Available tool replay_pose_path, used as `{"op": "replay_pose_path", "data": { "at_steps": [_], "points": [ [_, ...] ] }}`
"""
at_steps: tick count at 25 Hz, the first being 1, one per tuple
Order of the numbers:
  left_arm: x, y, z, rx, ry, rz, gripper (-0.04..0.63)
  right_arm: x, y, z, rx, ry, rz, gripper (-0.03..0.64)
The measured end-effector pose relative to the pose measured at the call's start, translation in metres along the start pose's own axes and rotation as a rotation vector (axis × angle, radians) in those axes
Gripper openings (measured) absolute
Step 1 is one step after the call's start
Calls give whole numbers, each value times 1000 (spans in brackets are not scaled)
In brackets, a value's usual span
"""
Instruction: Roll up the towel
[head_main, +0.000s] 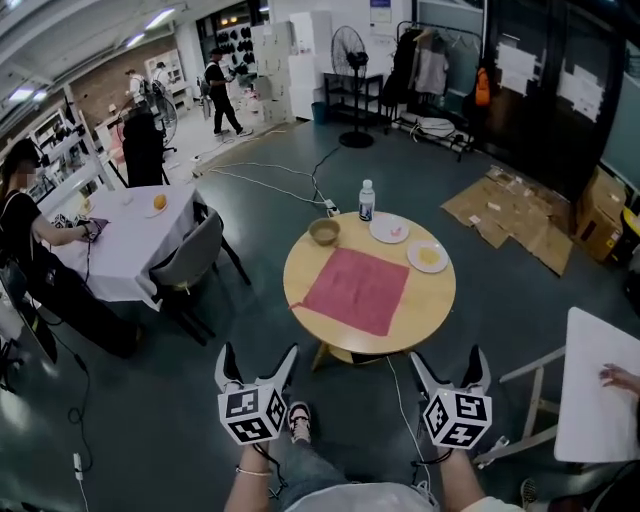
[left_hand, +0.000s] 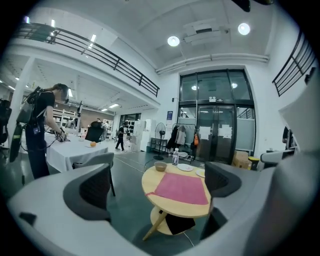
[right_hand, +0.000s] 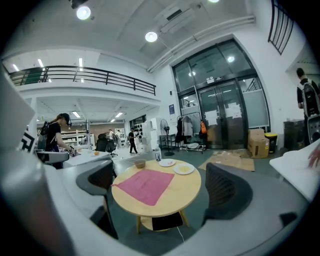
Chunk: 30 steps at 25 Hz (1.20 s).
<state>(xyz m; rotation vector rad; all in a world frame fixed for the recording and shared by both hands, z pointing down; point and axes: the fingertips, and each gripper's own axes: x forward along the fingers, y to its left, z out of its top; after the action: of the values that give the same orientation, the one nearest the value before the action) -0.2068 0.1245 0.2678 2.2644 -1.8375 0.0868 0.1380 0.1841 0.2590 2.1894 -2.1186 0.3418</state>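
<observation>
Both grippers are held low, well short of a round wooden table (head_main: 432, 308). The left gripper (head_main: 258, 362) is seen with its jaws spread wide and nothing between them. The right gripper (head_main: 448, 366) is likewise spread and empty.

The pink towel (head_main: 357, 290) is laid out flat and unrolled on the tabletop, ahead of both grippers and well apart from them. In each gripper view it is framed in the gap between the jaws.

Beyond the towel's far corner, ahead of the left gripper, a small brown bowl (head_main: 324, 232) is set. Its contents cannot be made out. A clear water bottle (head_main: 367, 200) with a white cap stands upright just beyond the bowl, near the table's far edge.

Ahead of the right gripper, past the towel's far right side, two white plates are placed. A pinkish item is held on the farther plate (head_main: 389, 229), and something yellow on the nearer plate (head_main: 428, 256).
</observation>
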Motion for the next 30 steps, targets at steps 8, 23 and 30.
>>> {"op": "replay_pose_path", "data": {
  "at_steps": [8, 23, 30],
  "points": [
    [127, 37, 30, 37, 29, -129, 577, 86, 22, 25, 26, -17, -131, 584],
    [303, 42, 71, 122, 68, -421, 577, 166, 32, 42, 131, -60, -434, 584],
    [331, 22, 51, 111, 125, -478, 577, 179, 21, 30, 140, -16, -473, 583]
  ]
}}
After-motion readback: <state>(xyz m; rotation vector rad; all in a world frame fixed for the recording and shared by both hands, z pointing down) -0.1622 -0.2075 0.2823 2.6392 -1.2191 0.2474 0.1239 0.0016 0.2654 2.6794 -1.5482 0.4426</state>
